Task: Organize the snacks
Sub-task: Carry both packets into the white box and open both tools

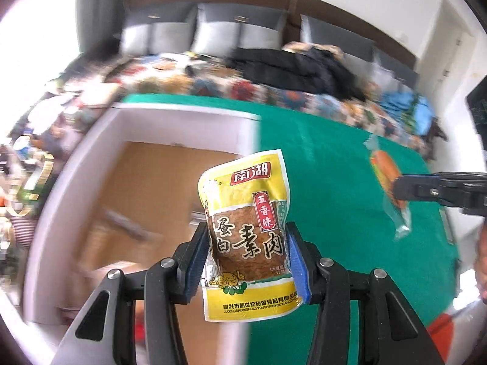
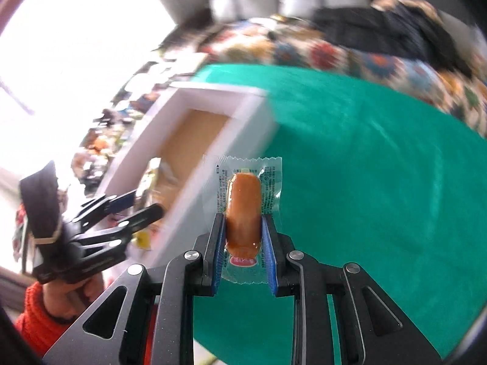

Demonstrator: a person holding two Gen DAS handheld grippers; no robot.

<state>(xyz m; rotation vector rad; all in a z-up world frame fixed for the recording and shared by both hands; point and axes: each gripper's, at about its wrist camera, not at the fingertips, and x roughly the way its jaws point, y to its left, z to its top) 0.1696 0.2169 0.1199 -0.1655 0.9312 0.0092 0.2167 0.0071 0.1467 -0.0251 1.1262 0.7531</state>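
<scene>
My left gripper (image 1: 248,243) is shut on a yellow snack pouch (image 1: 246,228) with a brown picture and Chinese lettering, held upright above the edge of a white box (image 1: 91,158) with a brown cardboard floor. My right gripper (image 2: 243,234) is shut on a clear-wrapped orange sausage (image 2: 243,203), lifted over the green table cover (image 2: 365,182). In the left wrist view the right gripper (image 1: 395,190) shows at the right edge with the sausage packet (image 1: 386,182) hanging from it. In the right wrist view the left gripper (image 2: 143,202) is at the lower left beside the white box (image 2: 207,94).
A patterned sofa (image 1: 213,82) with grey cushions and a black coat (image 1: 292,67) runs behind the green table (image 1: 334,167). Clutter lines the left side by a bright window. A hand in an orange sleeve (image 2: 39,319) holds the left gripper. Something small lies inside the box (image 1: 127,225), blurred.
</scene>
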